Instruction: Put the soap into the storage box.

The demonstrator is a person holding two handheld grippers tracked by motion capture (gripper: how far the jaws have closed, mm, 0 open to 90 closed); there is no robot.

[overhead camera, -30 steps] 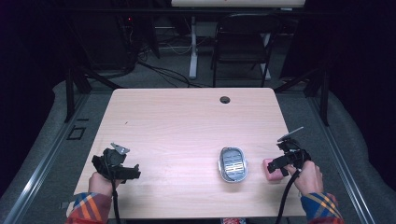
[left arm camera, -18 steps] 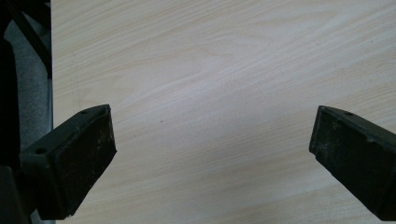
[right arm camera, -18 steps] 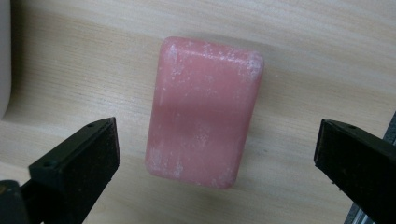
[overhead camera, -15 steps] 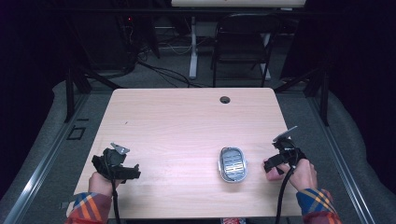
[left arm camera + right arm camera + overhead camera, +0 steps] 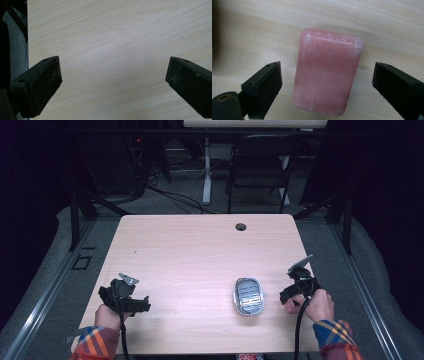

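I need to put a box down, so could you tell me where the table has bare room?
The table is bare from the cable hole at its far edge to the left gripper, including its middle. It is crowded only near the right: the soap dish, then the pink soap between the right gripper's open fingers.

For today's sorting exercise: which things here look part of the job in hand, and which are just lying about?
Likely in play:
pink soap bar, lying between the open jaws of the right gripper
metal soap dish, beside it on the table

Idle or background:
left gripper, open over bare wood
cable hole in the table
chair behind the table
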